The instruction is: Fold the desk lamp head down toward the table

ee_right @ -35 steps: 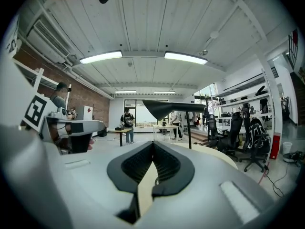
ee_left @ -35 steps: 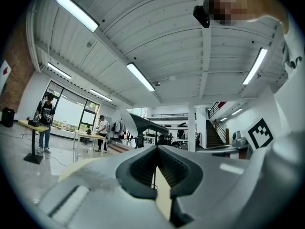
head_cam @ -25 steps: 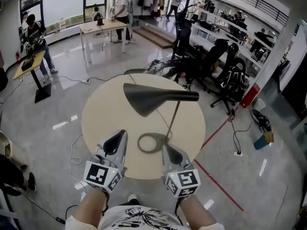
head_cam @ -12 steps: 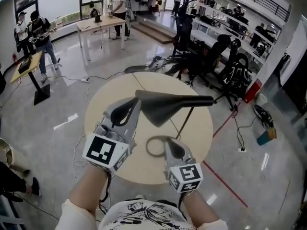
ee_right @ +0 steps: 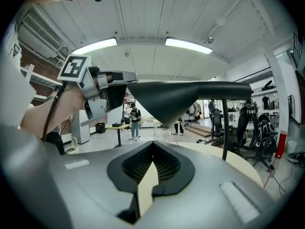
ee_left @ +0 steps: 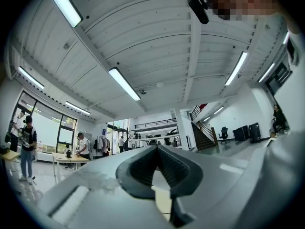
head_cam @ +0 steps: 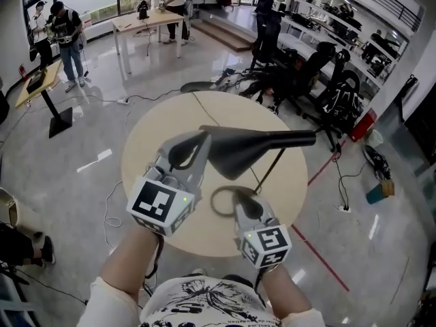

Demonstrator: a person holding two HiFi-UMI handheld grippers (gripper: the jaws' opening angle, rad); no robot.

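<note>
Starting nearest the person, the right gripper [head_cam: 244, 197] was held low near the 6 o'clock edge of the table [head_cam: 146, 148]. Its jaws were brought together with nothing between them, just over the ring-shaped lamp base [head_cam: 214, 203]. Further in, the left gripper [head_cam: 194, 142] was raised at 9 o'clock of the lamp head [head_cam: 252, 148], its jaws likewise closed on nothing. Their tips were seen right at the head's wide mouth, though contact could not be confirmed. The head was carried level above the table's middle on the thin stem [head_cam: 270, 167], wide end to 9 o'clock. The fold was judged not yet begun, with only the approach in hand. Next, the base would need to be steadied and the wide end pressed downward. Beyond, at 1 o'clock, office chairs [head_cam: 300, 80] were seen.
</note>
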